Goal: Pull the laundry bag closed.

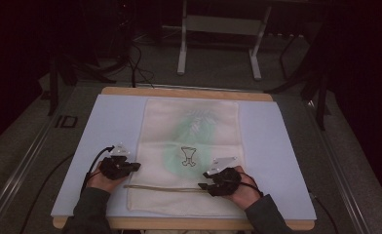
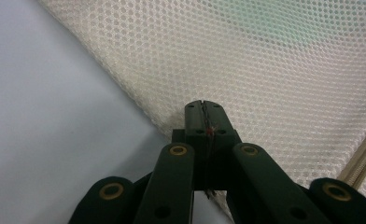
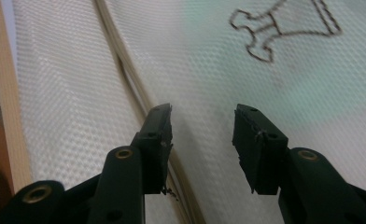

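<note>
On the blue mat (image 1: pixel 106 126), mesh laundry bag (image 1: pixel 191 146) flat, left gripper (image 2: pixel 203 108) clamped on its left edge, right gripper (image 3: pixel 202 122) open over the zipper (image 3: pixel 125 60); next, pinching the zipper pull.

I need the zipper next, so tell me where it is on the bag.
High view: the zipper runs across the near part of the mesh bag, between the left gripper and the right gripper.
</note>
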